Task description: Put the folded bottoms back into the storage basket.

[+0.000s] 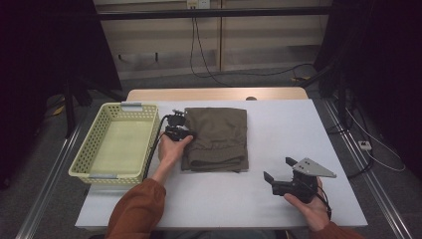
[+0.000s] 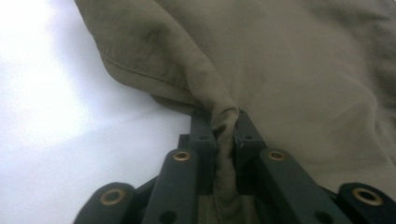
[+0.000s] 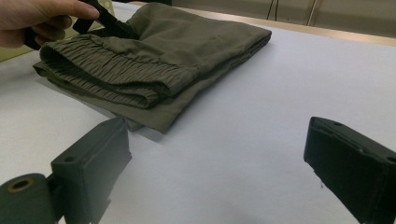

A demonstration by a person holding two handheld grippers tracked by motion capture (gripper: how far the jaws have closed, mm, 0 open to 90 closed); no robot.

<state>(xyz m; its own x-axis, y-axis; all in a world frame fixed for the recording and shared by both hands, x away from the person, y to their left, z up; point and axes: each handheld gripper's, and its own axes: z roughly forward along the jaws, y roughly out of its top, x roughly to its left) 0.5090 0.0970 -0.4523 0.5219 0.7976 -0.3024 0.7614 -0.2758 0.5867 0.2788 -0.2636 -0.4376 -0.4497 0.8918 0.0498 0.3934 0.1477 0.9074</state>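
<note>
The folded olive trousers (image 1: 216,138) lie on the white tabletop (image 1: 278,129), just right of the yellow basket (image 1: 117,143). The left tool (image 2: 227,122) has pinched a fold of cloth at the trousers' left edge, its jaws closed tight on it. The right tool (image 1: 279,169) rests well right of the trousers, jaws wide apart, holding nothing

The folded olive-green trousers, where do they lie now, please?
In the high view, the folded olive-green trousers lie mid-table, just right of the yellow plastic basket.
</note>
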